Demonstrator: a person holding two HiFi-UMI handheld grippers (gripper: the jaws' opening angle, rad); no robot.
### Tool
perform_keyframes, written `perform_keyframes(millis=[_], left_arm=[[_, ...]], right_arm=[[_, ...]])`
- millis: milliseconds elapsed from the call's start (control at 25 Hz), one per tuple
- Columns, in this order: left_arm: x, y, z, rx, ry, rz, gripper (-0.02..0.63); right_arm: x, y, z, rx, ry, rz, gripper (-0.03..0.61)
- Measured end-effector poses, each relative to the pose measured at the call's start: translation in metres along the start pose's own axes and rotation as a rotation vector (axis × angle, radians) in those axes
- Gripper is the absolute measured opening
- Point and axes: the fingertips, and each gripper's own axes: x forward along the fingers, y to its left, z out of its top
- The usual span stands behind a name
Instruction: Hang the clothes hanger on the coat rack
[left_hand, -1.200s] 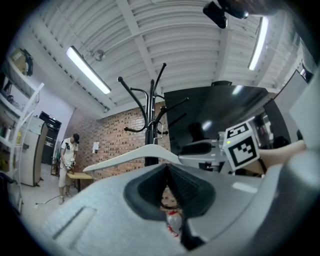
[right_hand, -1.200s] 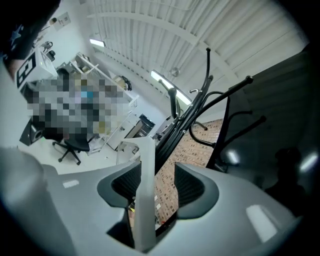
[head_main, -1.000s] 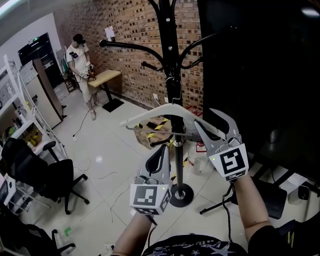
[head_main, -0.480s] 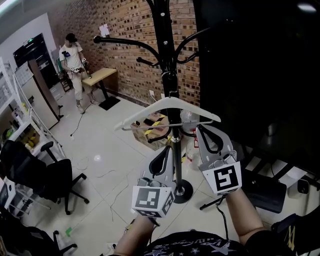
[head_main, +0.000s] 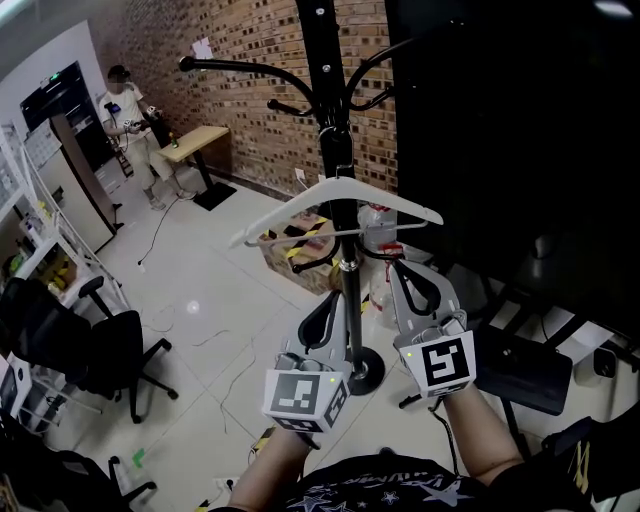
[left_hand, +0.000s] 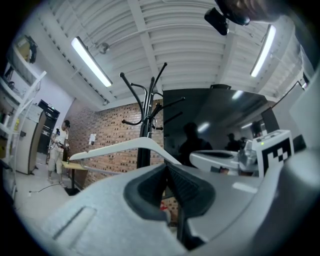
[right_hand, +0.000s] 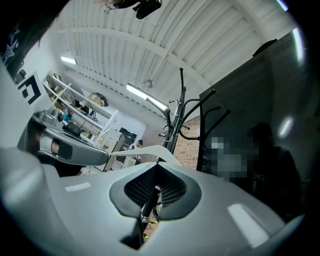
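Observation:
A white clothes hanger (head_main: 290, 212) hangs by its hook on the black coat rack (head_main: 330, 90), level and free of both grippers. My right gripper (head_main: 400, 270) sits just below the hanger's right arm, shut and empty; its jaws have just been closing with nothing between them. My left gripper (head_main: 335, 300) is lower, in front of the rack's pole, also shut and empty. In the left gripper view the hanger (left_hand: 135, 146) and rack (left_hand: 145, 110) rise beyond the shut left gripper (left_hand: 167, 167). The right gripper view shows the hanger (right_hand: 150, 150) past the shut right gripper (right_hand: 157, 167).
A dark glass wall (head_main: 520, 150) stands close on the right. The rack's round base (head_main: 365, 372) rests on the white tile floor. A taped cardboard box (head_main: 295, 255) lies behind the pole. An office chair (head_main: 90, 350) is at left, a person (head_main: 125, 110) and desk (head_main: 195, 145) far back.
The right gripper's jaws went from wide open beside the hanger to shut, and it dropped away below it. The left gripper sank slightly. The hanger stays on the rack.

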Motion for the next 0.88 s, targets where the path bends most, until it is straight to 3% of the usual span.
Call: perform_keyframes(millis=[440, 880], left_arm=[[-0.002, -0.006, -0.013, -0.011, 0.024, -0.002, 0.005], [-0.005, -0.002, -0.021, -0.035, 0.044, 0.024, 0.005]], right_arm=[[-0.005, 0.003, -0.011, -0.003, 0.046, 0.009, 0.006], [-0.009, 0.016, -0.026, 0.056, 0.081, 0.041, 0.006]])
